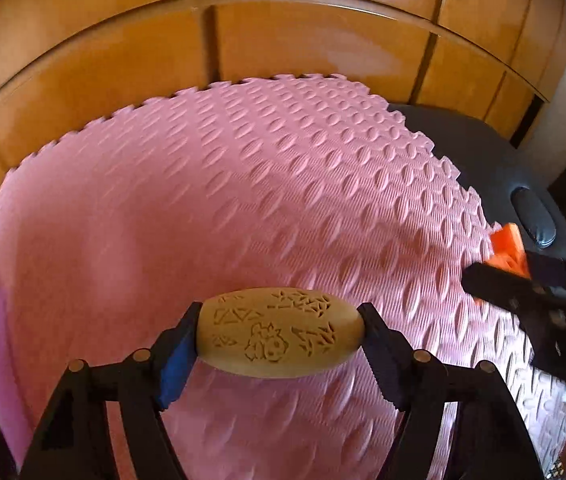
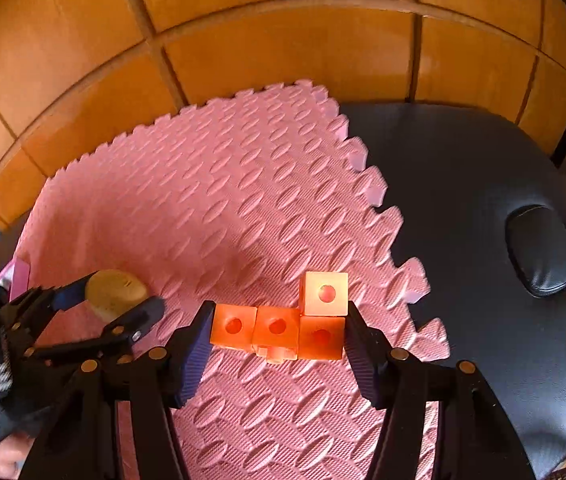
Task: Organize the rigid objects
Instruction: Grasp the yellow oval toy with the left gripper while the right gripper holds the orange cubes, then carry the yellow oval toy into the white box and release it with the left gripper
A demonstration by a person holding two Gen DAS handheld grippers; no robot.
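Observation:
My left gripper (image 1: 279,334) is shut on a carved wooden oval piece (image 1: 279,332), gripped end to end and held above the pink foam mat (image 1: 203,200). It also shows in the right wrist view (image 2: 119,300) at lower left, with the wooden piece (image 2: 113,288) between its fingers. My right gripper (image 2: 279,332) is shut on an orange block of joined cubes (image 2: 283,326), each cube with a round hole; one cube (image 2: 325,294) stands above the row. In the left wrist view the right gripper (image 1: 483,276) sits at the right edge with the orange block (image 1: 507,248).
The pink mat (image 2: 223,200) lies on a black padded table (image 2: 463,200) with an oval recess (image 2: 539,252). Wooden cabinet doors (image 2: 283,40) stand behind. A small pink object (image 2: 19,276) lies at the mat's left edge.

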